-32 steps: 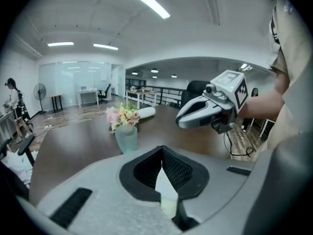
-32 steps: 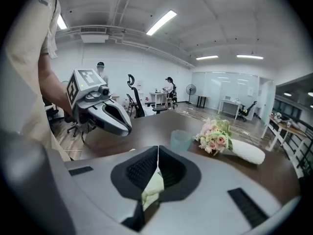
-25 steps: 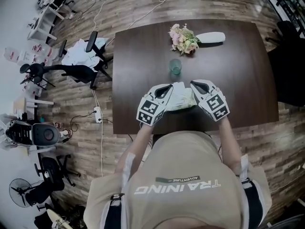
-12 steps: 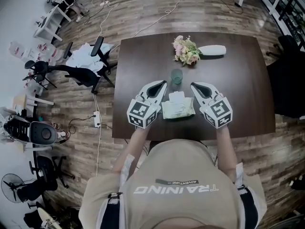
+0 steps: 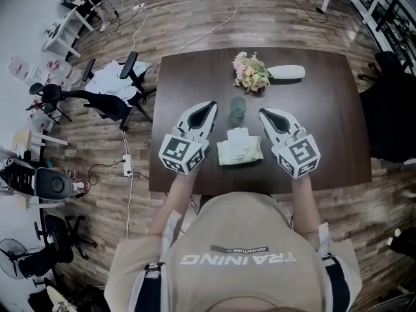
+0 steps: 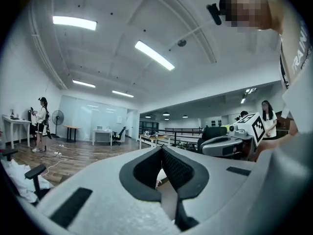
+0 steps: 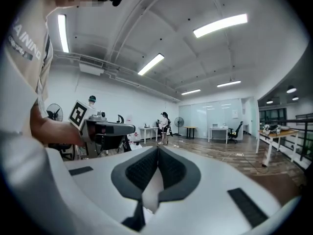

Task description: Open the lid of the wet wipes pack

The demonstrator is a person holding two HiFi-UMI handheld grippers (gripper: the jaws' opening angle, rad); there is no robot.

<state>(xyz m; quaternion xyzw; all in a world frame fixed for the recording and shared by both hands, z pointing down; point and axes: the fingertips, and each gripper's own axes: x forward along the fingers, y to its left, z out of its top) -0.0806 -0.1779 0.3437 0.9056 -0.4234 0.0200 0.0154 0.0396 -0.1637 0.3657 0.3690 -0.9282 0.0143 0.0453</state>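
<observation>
From the head view, the wet wipes pack (image 5: 240, 151) lies on the bench (image 5: 328, 119), with the left hand-held gripper (image 5: 210, 105) just left of it and the right hand-held gripper (image 5: 263, 114) just right, neither touching it. The left gripper view shows its jaws clenched together on nothing. The right gripper view shows the same.

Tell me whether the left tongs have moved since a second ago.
Yes. The left tongs pulled left, clear of the wet wipes pack; their tip now lies beside the cup instead of short of it.
</observation>
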